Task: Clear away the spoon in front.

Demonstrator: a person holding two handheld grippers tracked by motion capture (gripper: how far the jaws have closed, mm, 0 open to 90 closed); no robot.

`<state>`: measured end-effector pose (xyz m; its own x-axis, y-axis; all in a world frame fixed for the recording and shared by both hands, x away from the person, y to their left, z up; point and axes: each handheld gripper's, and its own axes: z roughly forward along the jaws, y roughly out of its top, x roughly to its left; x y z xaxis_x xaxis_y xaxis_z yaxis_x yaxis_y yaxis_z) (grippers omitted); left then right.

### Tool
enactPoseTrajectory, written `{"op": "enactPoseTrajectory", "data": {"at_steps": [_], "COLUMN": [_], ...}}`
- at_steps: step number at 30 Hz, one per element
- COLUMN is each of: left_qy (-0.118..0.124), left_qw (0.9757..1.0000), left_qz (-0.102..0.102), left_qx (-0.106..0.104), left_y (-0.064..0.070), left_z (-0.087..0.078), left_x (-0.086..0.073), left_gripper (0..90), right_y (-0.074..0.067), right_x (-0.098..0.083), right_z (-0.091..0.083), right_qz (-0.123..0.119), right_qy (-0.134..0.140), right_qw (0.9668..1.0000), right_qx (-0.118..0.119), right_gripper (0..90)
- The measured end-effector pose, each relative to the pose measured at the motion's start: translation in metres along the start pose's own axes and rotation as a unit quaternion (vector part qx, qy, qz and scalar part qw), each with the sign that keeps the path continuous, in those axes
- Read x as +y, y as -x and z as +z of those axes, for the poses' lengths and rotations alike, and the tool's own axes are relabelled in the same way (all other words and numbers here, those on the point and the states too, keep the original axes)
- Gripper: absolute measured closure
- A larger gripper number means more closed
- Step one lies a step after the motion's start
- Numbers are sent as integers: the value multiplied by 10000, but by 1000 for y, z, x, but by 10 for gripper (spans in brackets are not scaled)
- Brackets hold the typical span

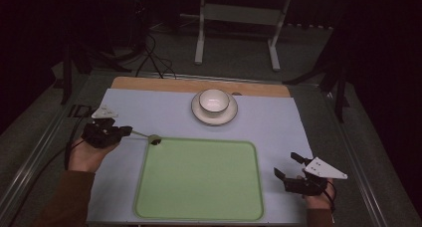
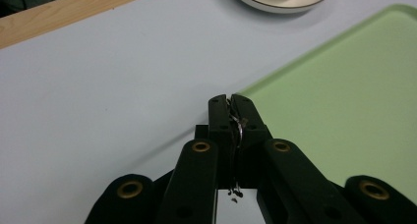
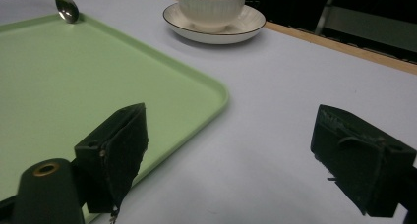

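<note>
Clamping my left gripper on the spoon, I held its bowl at the green tray's far left corner. My right gripper hovered, jaws apart, right of the tray, with the cup on its saucer beyond.

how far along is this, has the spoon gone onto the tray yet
Not quite. Done: the left tongs are shut on the spoon. In hand: its bowl hangs at the green tray's far left corner. Left: setting it down. The cup sits on its saucer; the right tongs are open.
</note>
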<state>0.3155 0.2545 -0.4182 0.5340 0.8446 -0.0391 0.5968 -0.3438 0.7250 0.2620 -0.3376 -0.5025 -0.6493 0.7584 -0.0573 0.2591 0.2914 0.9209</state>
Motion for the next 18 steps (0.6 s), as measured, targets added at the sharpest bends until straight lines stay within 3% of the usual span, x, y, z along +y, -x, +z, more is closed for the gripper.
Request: {"op": "enactPoseTrajectory", "data": {"at_steps": [4, 8, 13, 16, 18], "left_qy": [169, 538, 1218, 1437, 1511], "left_qw": [9998, 9984, 9923, 9892, 9881], "left_qz": [-113, -167, -149, -229, -299], "left_qx": [87, 91, 184, 160, 38], "left_y": [-3, -4, -3, -3, -3], "left_z": [9, 18, 35, 43, 46], "left_x": [9, 18, 22, 24, 26], "left_gripper": [877, 872, 872, 874, 881], "right_y": [0, 0, 0, 0, 0], "right_x": [0, 0, -1, -1, -1], "right_z": [0, 1, 1, 1, 2], "right_qz": [9, -18, -8, -14, -16], "right_qy": [-19, -39, -50, -58, -80], "right_qw": [10000, 10000, 10000, 10000, 10000], "right_qx": [2, -1, 4, 10, 8], "right_gripper": [138, 138, 138, 138, 138]}}
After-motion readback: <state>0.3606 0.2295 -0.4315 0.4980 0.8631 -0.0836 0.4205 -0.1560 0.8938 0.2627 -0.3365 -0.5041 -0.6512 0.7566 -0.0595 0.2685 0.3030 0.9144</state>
